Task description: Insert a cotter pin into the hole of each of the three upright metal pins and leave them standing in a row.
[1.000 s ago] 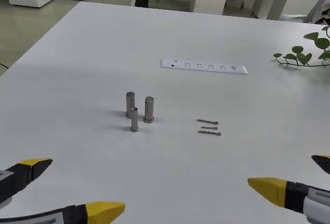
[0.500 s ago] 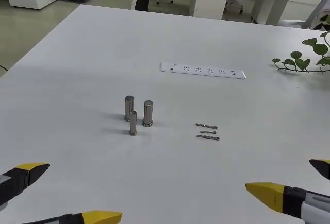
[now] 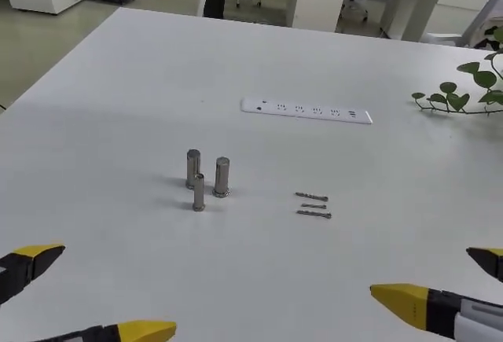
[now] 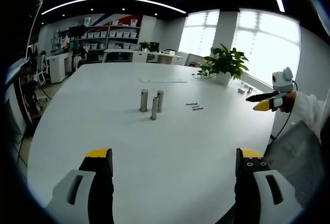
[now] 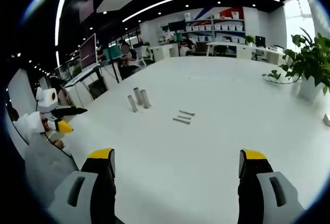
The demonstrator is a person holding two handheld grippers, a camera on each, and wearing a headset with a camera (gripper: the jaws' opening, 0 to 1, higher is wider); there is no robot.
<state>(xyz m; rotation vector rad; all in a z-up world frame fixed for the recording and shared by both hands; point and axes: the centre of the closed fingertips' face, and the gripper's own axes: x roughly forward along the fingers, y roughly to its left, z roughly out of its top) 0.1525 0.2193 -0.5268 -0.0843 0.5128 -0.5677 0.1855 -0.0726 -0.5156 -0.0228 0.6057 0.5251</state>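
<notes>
Both tongs are up and waiting at the near edge of the white tabletop (image 3: 259, 279). The yellow-tipped left gripper (image 3: 98, 291) has its jaws wide apart with nothing between them, and the yellow-tipped right gripper (image 3: 431, 273) is spread just as wide.

Out ahead, between the two and well apart from both, stand the three grey metal cylinder pins (image 3: 206, 179). They're upright with their long axes vertical, bunched in a tight triangle: two behind and a shorter one in front, closer to the left gripper's side.

Just to their right lie the three small thin metal cotter pins (image 3: 313, 205). They are flat on the table and parallel, one behind the other, with their long axes running left to right across the head view. They sit nearer the right gripper's line. Which end is the head is too small to tell.

Beyond them a long white power strip (image 3: 306, 111) lies crosswise, and a green leafy plant (image 3: 464, 94) trails in at the far right.

The left gripper view adds the right gripper off to the side with a white sleeve (image 4: 309, 113) behind it. It also shows the plant whole in its pot by bright windows. The right gripper view shows the left gripper held out at its left.
</notes>
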